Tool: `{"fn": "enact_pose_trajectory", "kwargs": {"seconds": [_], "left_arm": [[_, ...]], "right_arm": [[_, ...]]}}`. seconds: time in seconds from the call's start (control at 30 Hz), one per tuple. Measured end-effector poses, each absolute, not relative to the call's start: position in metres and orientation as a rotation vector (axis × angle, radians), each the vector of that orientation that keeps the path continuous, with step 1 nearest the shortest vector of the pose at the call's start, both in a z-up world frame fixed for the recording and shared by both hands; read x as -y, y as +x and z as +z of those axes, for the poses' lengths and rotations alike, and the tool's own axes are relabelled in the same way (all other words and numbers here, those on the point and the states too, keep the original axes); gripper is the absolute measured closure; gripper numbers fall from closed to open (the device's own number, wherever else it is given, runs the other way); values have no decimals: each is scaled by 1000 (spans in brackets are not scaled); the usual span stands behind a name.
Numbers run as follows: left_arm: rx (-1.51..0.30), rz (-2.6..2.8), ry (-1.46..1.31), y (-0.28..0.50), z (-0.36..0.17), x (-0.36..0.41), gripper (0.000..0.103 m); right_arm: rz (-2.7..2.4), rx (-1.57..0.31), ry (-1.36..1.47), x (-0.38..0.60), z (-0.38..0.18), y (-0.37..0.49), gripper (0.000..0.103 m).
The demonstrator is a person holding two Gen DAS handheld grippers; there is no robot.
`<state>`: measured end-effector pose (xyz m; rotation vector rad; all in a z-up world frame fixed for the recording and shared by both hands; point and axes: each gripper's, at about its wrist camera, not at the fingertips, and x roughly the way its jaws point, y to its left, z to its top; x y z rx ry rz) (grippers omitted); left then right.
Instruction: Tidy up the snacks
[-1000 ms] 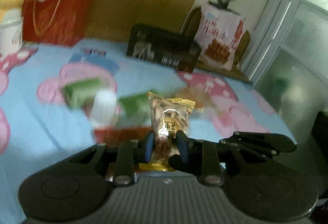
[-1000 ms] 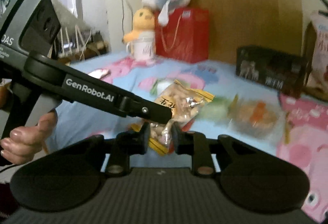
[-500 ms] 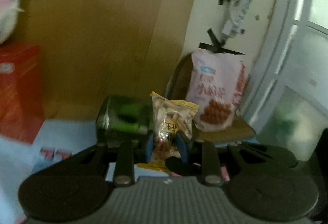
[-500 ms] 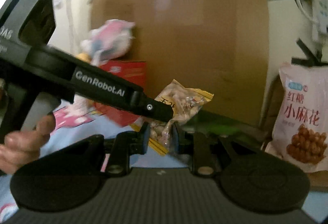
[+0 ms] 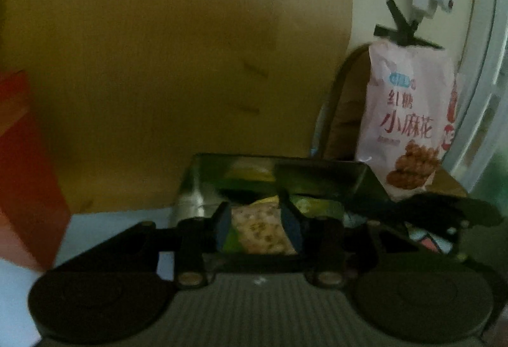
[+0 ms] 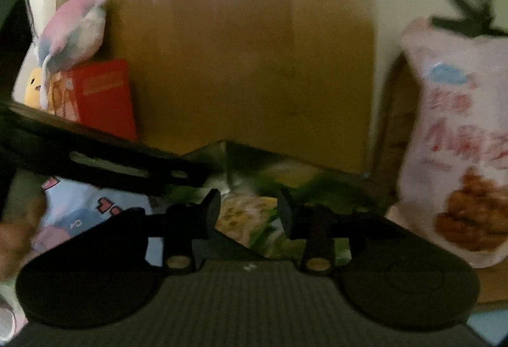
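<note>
Yellow-edged peanut packet [image 5: 260, 231] lies loose in the dark box [image 5: 317, 178], between both grippers' just-opening jaws: left gripper [image 5: 257, 226] and right gripper [image 6: 249, 213] both parted, nothing gripped.

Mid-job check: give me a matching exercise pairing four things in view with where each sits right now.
Things:
1. clear peanut snack packet
2. dark rectangular tin box
3. tall pink snack bag with red lettering
4. red paper gift bag

Places:
A. standing upright on the wooden chair, right of the box
B. far left, against the brown cardboard
C. between the parted fingers of the left gripper, lying in the box
D. straight ahead, open-topped, with green packets inside

Pairs: 1-C, 2-D, 3-A, 4-B
</note>
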<state>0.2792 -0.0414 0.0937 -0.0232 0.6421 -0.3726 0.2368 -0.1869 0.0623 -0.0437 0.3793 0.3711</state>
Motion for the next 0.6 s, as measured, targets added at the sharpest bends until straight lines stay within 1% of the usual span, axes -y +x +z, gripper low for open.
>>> {"fn": "enact_pose_trajectory", "kwargs": {"seconds": [0.1,0.2,0.3,0.4,0.5,0.6], "left_arm": [[-636,-388,-76,247,104,2,67],[-635,-390,-150,204,101,-45,67],[-681,-370,-238,164,84,-89,67],[-705,-342,-295,125,66,-122,67],[-715,-294,-281,108,54,-135,67],[-747,-268,-320,103,40,-145,67]], "right_arm": [[411,-373,25,195,67,213,60],[528,-452,80,188,63,191,60],[654,-558,97,163,49,174,60],[798,-609,48,124,36,145,60],[888,-598,-63,81,32,118,60],[913,-547,-152,48,32,102,54]]}}
